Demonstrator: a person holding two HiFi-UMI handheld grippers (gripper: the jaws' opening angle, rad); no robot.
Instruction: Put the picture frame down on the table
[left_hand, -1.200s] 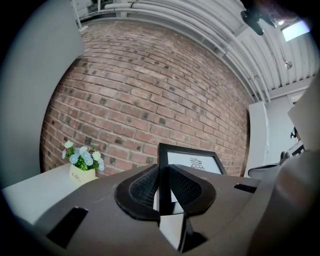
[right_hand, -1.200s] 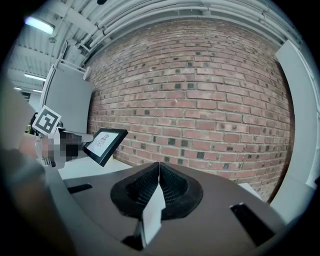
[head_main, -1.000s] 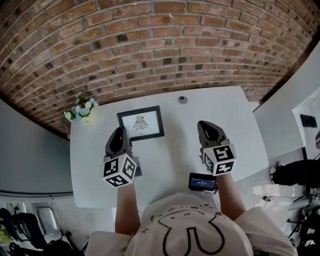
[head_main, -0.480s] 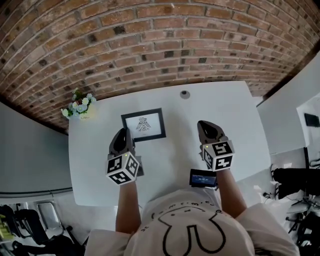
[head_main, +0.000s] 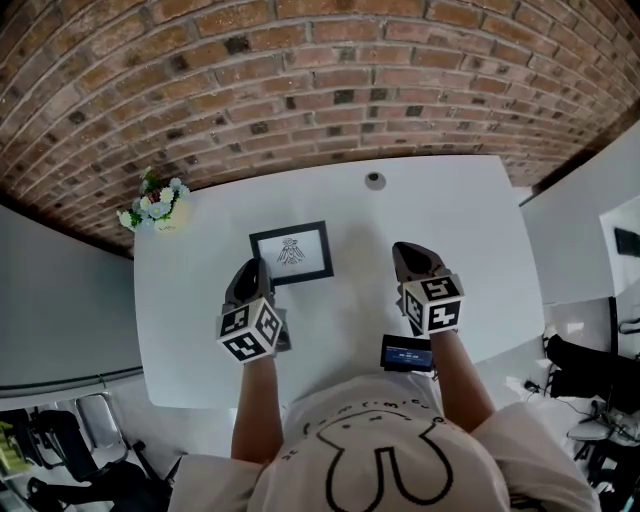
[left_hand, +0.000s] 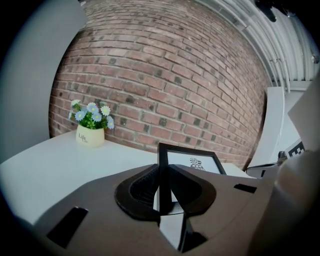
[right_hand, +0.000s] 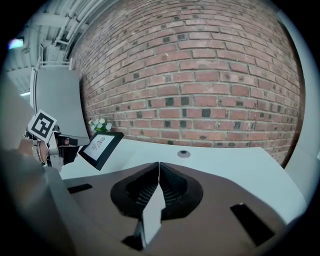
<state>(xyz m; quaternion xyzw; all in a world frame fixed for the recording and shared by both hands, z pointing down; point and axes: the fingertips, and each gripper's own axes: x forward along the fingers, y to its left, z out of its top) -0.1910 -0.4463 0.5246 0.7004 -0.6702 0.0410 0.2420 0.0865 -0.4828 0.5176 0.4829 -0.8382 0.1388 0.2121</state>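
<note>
Barely any shift this past second: my left gripper (head_main: 256, 270) keeps its jaws pinching the near left corner of the picture frame (head_main: 292, 252), tilted and apparently clear of the worktop (head_main: 450, 220), while my right gripper (head_main: 408, 252) hangs with jaws pressed together, empty, so set-down remains undone.

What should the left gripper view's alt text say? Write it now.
The left tool grips the left edge of a black picture frame with a small drawing. Beyond, a potted bunch of daisies stands on a white table before a brick wall.
</note>
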